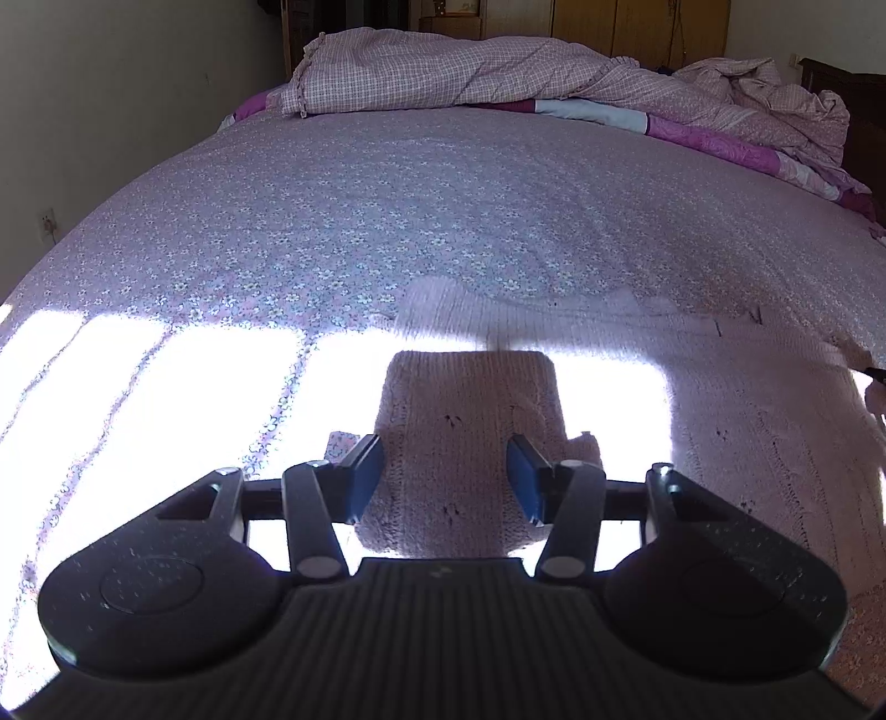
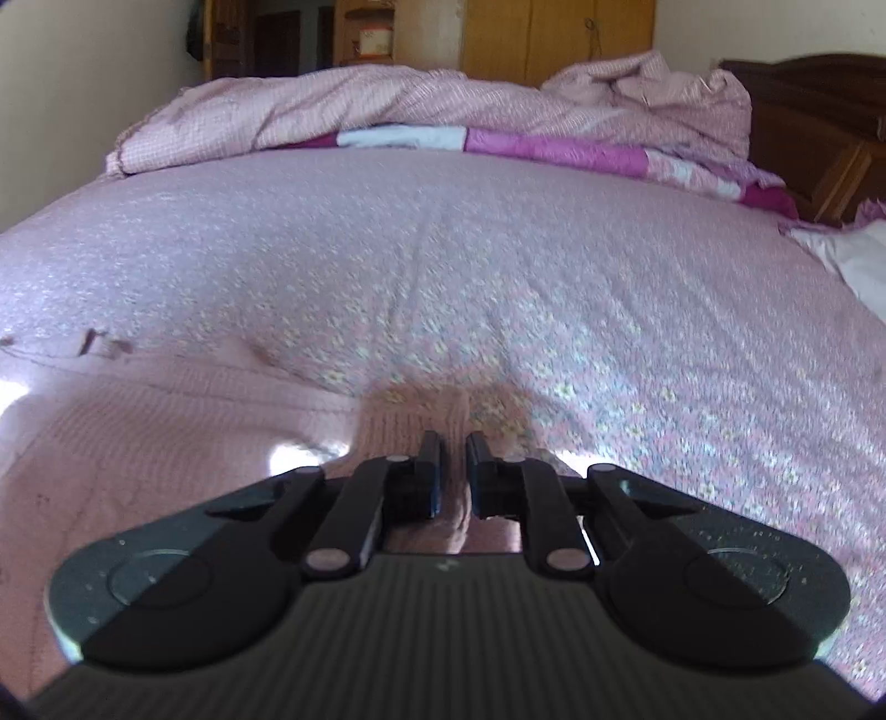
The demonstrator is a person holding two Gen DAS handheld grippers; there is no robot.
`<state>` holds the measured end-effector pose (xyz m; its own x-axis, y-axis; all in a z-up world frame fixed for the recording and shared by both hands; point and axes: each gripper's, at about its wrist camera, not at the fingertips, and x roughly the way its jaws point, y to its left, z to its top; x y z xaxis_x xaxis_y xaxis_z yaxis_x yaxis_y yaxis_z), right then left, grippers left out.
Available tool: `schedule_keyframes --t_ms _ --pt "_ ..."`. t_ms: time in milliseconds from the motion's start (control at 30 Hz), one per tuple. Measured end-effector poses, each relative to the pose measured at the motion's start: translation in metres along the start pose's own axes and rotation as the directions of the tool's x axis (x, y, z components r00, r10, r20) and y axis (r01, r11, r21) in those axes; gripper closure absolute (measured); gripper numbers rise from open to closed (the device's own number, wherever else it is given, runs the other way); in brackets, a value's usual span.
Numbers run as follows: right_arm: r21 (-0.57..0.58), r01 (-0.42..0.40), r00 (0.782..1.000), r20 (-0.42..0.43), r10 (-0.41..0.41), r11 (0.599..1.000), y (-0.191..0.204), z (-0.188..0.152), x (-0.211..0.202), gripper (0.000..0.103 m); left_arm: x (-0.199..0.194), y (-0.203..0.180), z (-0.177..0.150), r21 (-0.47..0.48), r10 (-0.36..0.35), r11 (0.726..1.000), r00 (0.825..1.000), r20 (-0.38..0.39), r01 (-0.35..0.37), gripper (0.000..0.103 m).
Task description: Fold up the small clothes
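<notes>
A pink knitted sweater (image 1: 747, 443) lies spread on the flowered bedsheet (image 1: 387, 221). One of its sleeves (image 1: 470, 399) is laid back and lies under and between the fingers of my left gripper (image 1: 446, 459), which is open, its blue pads clear of the knit. In the right wrist view the sweater's body (image 2: 138, 432) fills the left side. My right gripper (image 2: 454, 448) is shut on the other sleeve's cuff (image 2: 415, 421), with pink knit pinched between the nearly closed fingers. This view is blurred.
A bunched checked quilt (image 1: 443, 72) and purple blanket (image 2: 554, 149) lie along the bed's far side. A dark wooden headboard (image 2: 819, 127) and white cloth (image 2: 853, 260) are at the right. Bright sunlight (image 1: 138, 399) washes out the near sheet. Wooden wardrobes (image 2: 554, 39) stand behind.
</notes>
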<state>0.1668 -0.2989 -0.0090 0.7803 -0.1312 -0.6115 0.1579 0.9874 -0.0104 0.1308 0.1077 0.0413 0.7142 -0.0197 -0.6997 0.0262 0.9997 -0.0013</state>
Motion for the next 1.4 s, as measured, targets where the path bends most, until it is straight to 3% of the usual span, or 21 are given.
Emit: schedule_keyframes --t_ms 133,233,367,533,633,733,833,1133,1233,1367,1400 --pt "0.164 0.007 0.999 0.035 -0.013 0.986 -0.021 -0.001 -0.010 0.067 -0.002 0.000 -0.002 0.000 -0.006 1.000 1.000 -0.002 0.006 0.045" --pt "0.206 -0.010 0.997 0.075 -0.006 0.979 -0.029 -0.004 -0.028 0.067 -0.003 -0.001 0.000 -0.005 -0.011 1.000 1.000 -0.004 0.011 0.045" --pt "0.240 -0.128 0.992 0.032 0.124 0.962 -0.035 0.002 -0.031 0.066 -0.002 -0.002 0.001 -0.012 -0.025 1.000 1.000 -0.008 0.025 0.045" --pt "0.191 -0.094 0.991 -0.075 0.110 0.977 -0.026 0.010 -0.007 0.066 0.000 -0.009 -0.004 -0.006 -0.027 1.000 1.000 -0.015 0.027 0.045" --pt "0.167 -0.116 0.988 -0.080 0.131 0.979 -0.022 0.008 0.000 0.064 0.000 -0.009 -0.005 -0.006 -0.034 0.999 0.999 -0.018 0.034 0.043" --pt "0.120 -0.141 0.989 -0.038 0.146 0.983 -0.018 0.009 -0.007 0.097 0.002 -0.009 -0.004 -0.003 -0.035 0.999 0.999 -0.021 0.035 0.042" --pt "0.083 -0.095 0.995 0.025 0.093 0.992 -0.016 0.011 -0.013 0.097 0.004 -0.010 -0.004 -0.004 -0.032 0.999 0.999 -0.023 0.032 0.041" --pt "0.043 -0.041 0.999 -0.024 0.042 0.998 -0.012 0.009 0.015 0.095 0.010 -0.015 -0.005 0.012 -0.013 1.000 0.999 -0.033 0.013 0.036" --pt "0.088 -0.032 0.999 -0.029 0.034 0.996 -0.015 0.013 0.006 0.091 0.007 -0.014 -0.004 0.000 -0.014 1.000 0.999 -0.040 0.014 0.035" --pt "0.171 -0.064 0.998 0.026 0.060 0.983 -0.021 0.007 -0.026 0.061 -0.001 -0.013 -0.004 -0.011 -0.011 1.000 0.998 -0.058 0.011 0.035" --pt "0.176 -0.087 0.996 0.035 0.082 0.981 -0.021 0.005 -0.035 0.061 -0.002 -0.012 -0.004 -0.013 -0.008 1.000 0.998 -0.065 0.007 0.035"
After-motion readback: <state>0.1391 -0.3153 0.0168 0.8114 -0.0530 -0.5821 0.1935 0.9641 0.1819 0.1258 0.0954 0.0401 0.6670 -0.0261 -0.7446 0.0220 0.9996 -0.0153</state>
